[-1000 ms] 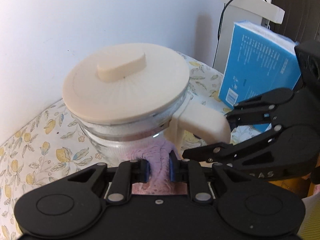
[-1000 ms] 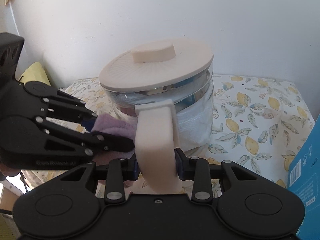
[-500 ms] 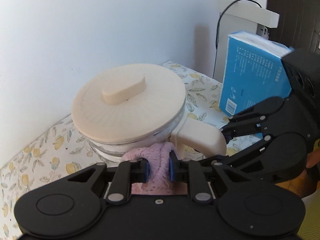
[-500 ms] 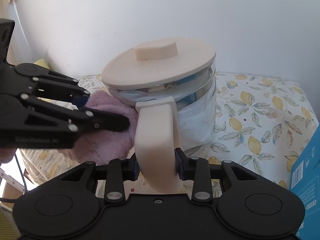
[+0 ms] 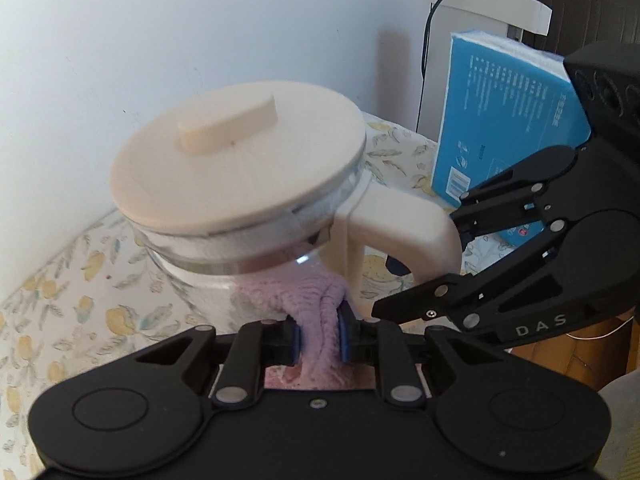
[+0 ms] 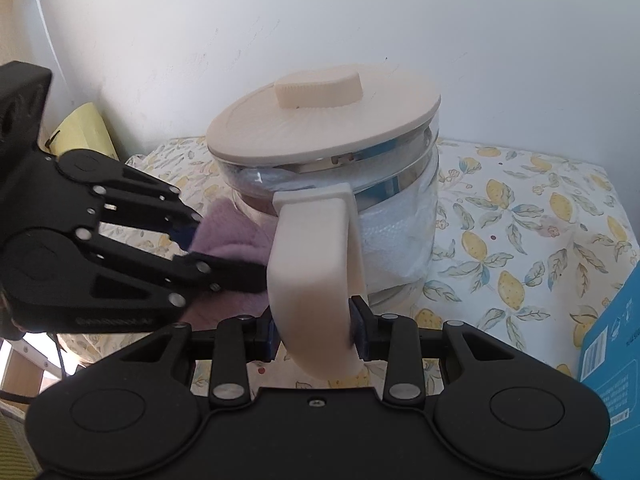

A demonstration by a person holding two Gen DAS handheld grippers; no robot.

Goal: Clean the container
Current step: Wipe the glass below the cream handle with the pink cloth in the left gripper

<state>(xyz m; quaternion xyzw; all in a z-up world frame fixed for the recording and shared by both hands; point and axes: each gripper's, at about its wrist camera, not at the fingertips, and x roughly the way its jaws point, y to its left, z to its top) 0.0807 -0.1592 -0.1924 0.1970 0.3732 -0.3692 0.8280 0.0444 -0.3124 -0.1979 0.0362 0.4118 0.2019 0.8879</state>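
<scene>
Now: cloth against the glass jug.
Left gripper [image 5: 319, 338] pinches a lilac cloth [image 5: 296, 294] against the lidded glass jug [image 6: 394, 224] near the tablecloth's [image 6: 532, 216] wall edge; right gripper [image 6: 315, 334] clamps its cream handle [image 6: 310, 264].
</scene>
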